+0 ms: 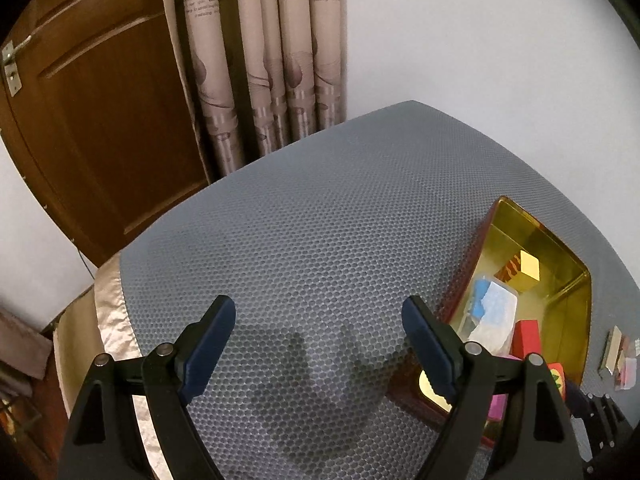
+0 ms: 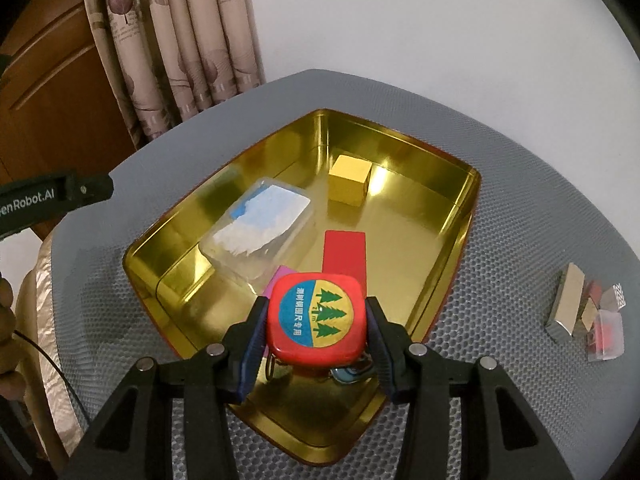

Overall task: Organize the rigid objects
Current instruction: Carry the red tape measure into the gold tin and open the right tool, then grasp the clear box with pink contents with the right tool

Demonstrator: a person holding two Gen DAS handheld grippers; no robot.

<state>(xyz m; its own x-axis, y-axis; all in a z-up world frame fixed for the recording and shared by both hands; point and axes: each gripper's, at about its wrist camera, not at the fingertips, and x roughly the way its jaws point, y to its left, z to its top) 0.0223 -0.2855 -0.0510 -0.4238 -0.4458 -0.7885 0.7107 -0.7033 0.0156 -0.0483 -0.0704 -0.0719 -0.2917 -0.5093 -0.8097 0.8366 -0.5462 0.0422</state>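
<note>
My right gripper [image 2: 316, 320] is shut on a red tape measure [image 2: 318, 316] with a blue and yellow tree label, held above the near end of a gold tin box [image 2: 460, 216]. Inside the box lie a clear plastic case [image 2: 262, 228], a yellow block [image 2: 350, 182], a red flat block [image 2: 344, 254] and a pink piece [image 2: 280, 276]. My left gripper [image 1: 318, 344] stands open over bare grey mat [image 1: 320, 220], nothing between its fingers. The gold box [image 1: 572, 308] lies to its right, with the plastic case [image 1: 496, 312] and red block [image 1: 528, 338] inside.
A few small silvery and clear pieces [image 2: 586, 310] lie on the mat right of the box. The mat covers a table whose left edge drops off by a curtain [image 1: 264, 52] and wooden door [image 1: 100, 120]. A hand [image 2: 8, 320] shows at the left edge.
</note>
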